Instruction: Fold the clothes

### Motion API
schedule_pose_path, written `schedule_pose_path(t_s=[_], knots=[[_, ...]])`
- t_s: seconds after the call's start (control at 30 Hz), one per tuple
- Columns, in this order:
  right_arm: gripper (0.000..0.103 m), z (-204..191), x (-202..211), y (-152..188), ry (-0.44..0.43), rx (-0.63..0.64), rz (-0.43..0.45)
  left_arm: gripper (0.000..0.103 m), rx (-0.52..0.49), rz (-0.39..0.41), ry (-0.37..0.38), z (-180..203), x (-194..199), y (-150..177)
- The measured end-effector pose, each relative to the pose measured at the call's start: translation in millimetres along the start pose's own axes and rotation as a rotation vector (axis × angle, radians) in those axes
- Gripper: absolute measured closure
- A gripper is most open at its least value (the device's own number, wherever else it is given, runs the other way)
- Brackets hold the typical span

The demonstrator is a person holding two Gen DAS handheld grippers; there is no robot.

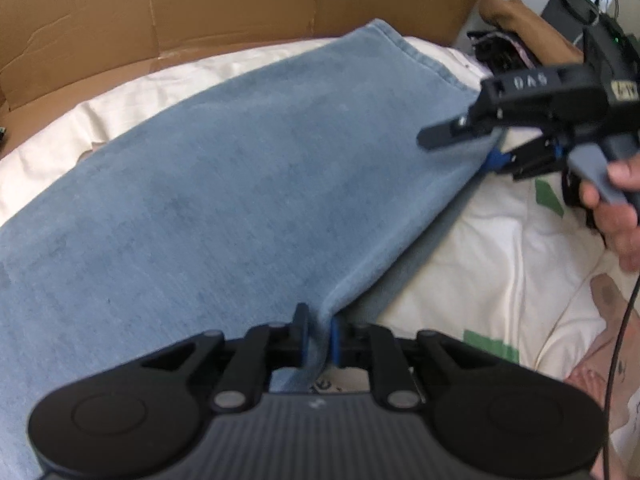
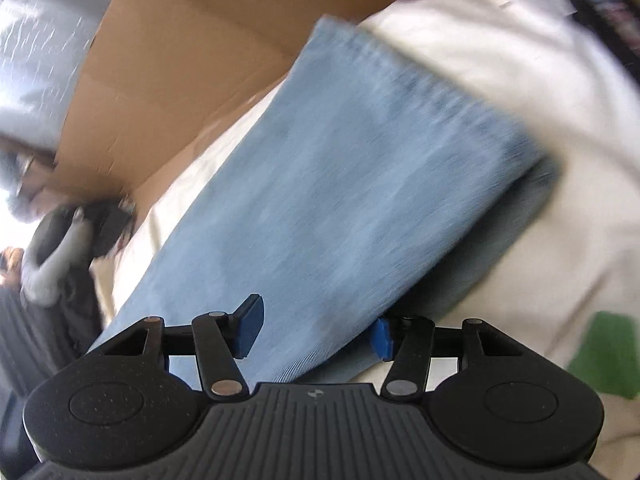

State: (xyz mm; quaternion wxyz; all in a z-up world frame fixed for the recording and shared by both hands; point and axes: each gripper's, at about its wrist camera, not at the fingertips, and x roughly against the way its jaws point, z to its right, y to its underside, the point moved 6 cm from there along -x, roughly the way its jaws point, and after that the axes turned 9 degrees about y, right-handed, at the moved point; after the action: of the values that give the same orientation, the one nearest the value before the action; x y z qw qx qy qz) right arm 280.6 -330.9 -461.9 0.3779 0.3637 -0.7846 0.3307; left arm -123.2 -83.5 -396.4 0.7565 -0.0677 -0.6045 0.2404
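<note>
A light blue denim garment (image 1: 224,184) lies on a cream sheet (image 1: 500,248). It also fills the right wrist view (image 2: 352,184), which is motion-blurred. My left gripper (image 1: 318,336) is shut on the garment's near edge, which rises into a ridge between the blue pads. My right gripper (image 2: 316,334) has its jaws wide apart with the garment's edge lying between them; it does not clamp the cloth. In the left wrist view the right gripper (image 1: 476,148) sits at the garment's right corner, held by a hand (image 1: 618,204).
A brown cardboard wall (image 1: 200,4) stands behind the sheet. The sheet has green patches (image 2: 608,356). Dark clothes and a tan object (image 1: 516,28) lie at the far right. A cable (image 1: 616,360) hangs at the right. A person's bare foot (image 1: 604,300) rests on the sheet.
</note>
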Motion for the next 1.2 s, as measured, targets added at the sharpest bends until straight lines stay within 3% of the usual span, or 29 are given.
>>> schedule_pose_path(t_s=[0.17, 0.2, 0.23, 0.3, 0.37, 0.6, 0.7, 0.87, 0.93, 1.07, 1.2], knots=[[0.052, 31, 20, -21, 0.082, -0.064, 0.121, 0.087, -0.012, 0.003, 0.004, 4, -1, 4], [0.057, 34, 22, -25, 0.105, -0.062, 0.139, 0.086, -0.012, 0.003, 0.005, 4, -1, 4], [0.072, 37, 23, -29, 0.13, -0.059, 0.156, 0.086, -0.013, 0.003, 0.006, 4, -1, 4], [0.093, 41, 26, -37, 0.174, -0.053, 0.184, 0.085, -0.017, 0.002, 0.006, 6, -2, 5], [0.095, 43, 32, -43, 0.195, -0.047, 0.221, 0.084, -0.016, 0.006, 0.014, 7, -2, 5], [0.091, 52, 34, -43, 0.242, -0.066, 0.185, 0.08, 0.049, 0.008, 0.07, 3, 6, 1], [0.072, 43, 39, -35, 0.245, -0.033, 0.167, 0.078, 0.062, 0.013, 0.089, 5, 16, 1], [0.07, 27, 47, -24, 0.236, 0.026, 0.193, 0.076, 0.07, 0.02, 0.105, 0, 42, -1], [0.058, 22, 50, -19, 0.232, 0.037, 0.199, 0.072, 0.081, 0.043, 0.1, -8, 61, -3], [0.057, 9, 54, -10, 0.204, 0.058, 0.203, 0.064, 0.123, 0.076, 0.045, -39, 98, -2], [0.057, -7, 62, -2, 0.106, 0.076, 0.187, 0.064, 0.159, 0.086, -0.03, -72, 123, 5]])
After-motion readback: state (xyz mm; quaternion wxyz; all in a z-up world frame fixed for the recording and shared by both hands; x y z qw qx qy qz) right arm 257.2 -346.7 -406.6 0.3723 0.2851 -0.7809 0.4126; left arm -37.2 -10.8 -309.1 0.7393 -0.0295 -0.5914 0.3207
